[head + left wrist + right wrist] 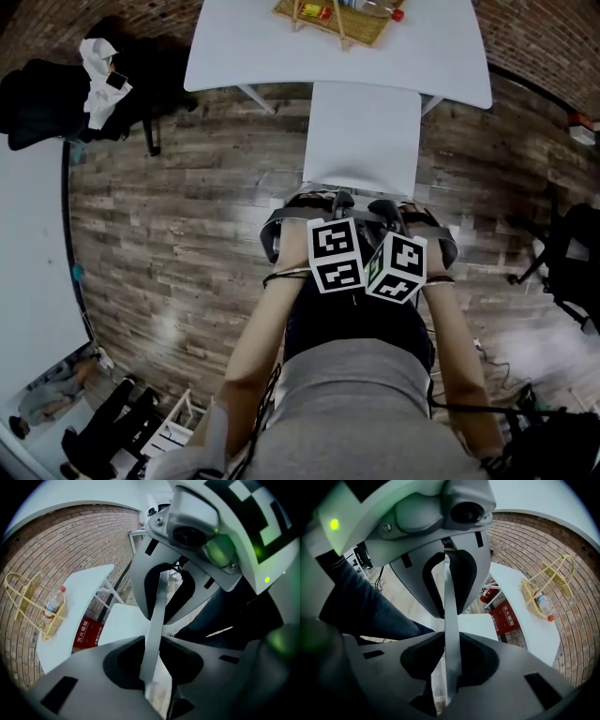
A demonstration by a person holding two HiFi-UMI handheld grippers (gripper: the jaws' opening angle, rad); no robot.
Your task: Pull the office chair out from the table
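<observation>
One black chair (47,94) heaped with clothing stands at the far left of the head view; below it runs the edge of a white table (28,281), with bystanders (66,403) in the lower left corner; at top centre a second white table (234,47) carries a wicker basket (328,23) holding a bottle (380,9) with a red cap; the white office chair (361,131) stands on the plank floor (178,234) directly before this table, its far end just under the table edge, the rest of the seat clear of it; left gripper (328,202) and right gripper (394,208) sit side by side, close together, at the near end of the chair, both pointing steeply down; in the left gripper view the thin grey backrest (157,616) stands edge-on between the jaws, which are narrow and clamped on it; the right gripper view shows the same condition, jaws closed on that backrest; a further dark chair (572,253) stands at far right
</observation>
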